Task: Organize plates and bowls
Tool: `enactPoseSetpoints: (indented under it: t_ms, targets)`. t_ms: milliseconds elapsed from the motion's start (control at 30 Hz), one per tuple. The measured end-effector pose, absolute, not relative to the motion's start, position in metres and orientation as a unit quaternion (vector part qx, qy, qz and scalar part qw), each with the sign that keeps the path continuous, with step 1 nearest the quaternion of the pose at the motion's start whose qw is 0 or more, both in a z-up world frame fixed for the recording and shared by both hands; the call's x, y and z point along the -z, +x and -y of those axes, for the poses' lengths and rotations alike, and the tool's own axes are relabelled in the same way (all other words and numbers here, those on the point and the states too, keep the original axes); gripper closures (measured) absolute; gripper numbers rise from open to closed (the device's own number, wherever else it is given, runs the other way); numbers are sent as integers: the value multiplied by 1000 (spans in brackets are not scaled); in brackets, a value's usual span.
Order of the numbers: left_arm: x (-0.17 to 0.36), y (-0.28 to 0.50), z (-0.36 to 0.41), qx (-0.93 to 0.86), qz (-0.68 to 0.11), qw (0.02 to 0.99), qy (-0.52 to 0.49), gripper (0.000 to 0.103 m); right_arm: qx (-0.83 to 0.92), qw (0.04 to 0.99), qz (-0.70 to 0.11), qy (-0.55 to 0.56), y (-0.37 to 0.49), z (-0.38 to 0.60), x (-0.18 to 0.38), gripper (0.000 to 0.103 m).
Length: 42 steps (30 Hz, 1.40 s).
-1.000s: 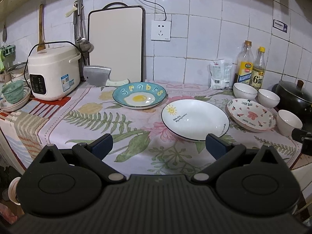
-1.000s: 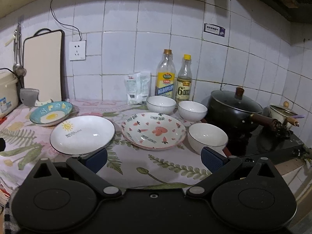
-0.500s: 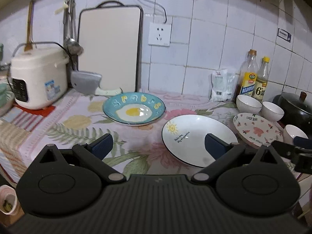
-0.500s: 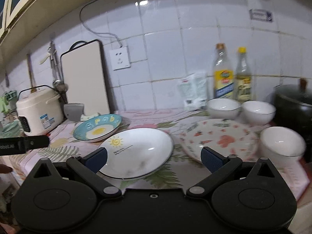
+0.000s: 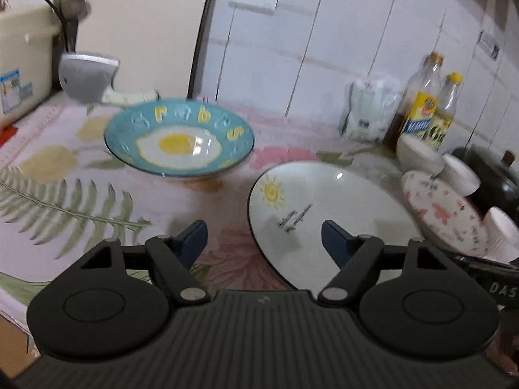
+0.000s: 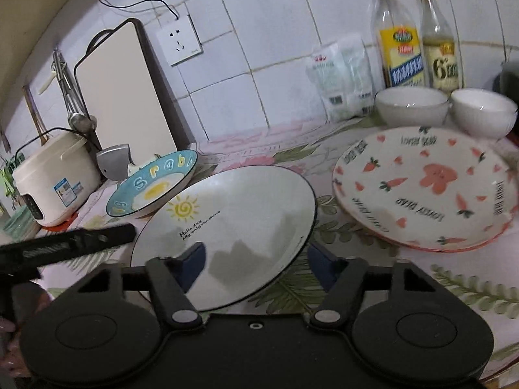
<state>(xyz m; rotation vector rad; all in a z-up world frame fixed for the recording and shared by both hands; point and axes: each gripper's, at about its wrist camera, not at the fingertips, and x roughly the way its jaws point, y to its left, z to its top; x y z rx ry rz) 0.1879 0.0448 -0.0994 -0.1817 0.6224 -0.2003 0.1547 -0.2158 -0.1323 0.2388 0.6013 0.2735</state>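
A white plate with a sun drawing (image 5: 327,194) (image 6: 233,207) lies on the flowered cloth. To its left sits a blue fried-egg plate (image 5: 180,139) (image 6: 152,188), to its right a pink carrot plate (image 5: 444,214) (image 6: 428,188). White bowls (image 6: 410,103) (image 6: 483,110) stand behind the pink plate, and a third bowl (image 5: 501,233) is at its right. My left gripper (image 5: 262,235) straddles the white plate's left rim with its jaws closing. My right gripper (image 6: 256,257) straddles its near right rim, jaws closing too. No pad presses on the plate.
A rice cooker (image 6: 55,178), a cleaver (image 5: 86,76) and an upright cutting board (image 6: 126,97) stand at the back left. Two bottles (image 6: 400,42) and a white bag (image 6: 343,77) line the tiled wall. A black pot (image 5: 493,178) sits at the far right.
Both grippers have come down and forward from well back of the counter to the white plate. Their jaws have narrowed from wide open.
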Motion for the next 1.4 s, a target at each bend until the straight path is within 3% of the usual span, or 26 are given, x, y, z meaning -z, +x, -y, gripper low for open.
enactPoseSetpoints:
  t_ms: [233,433,467,1000,1400]
  targets:
    - [115,212,-44,106,-356,924,-91,55,-117,936,-318,98,174,213,140,46]
    - [122,214,-35,112,-382,912,-104,79,-116,931,-334,93,181,221,145,70]
    - [122,213,-33,110,-379,913,-105,80,-119,930,-336,91,182,222,147,74]
    - [92,208,-16,64,-342,934,-85,81,-160,929,-320,97,194,232,132,75]
    - [44,295,-2,64,-321,941,-82,81,-159,933,-316,72,277,239,79,74]
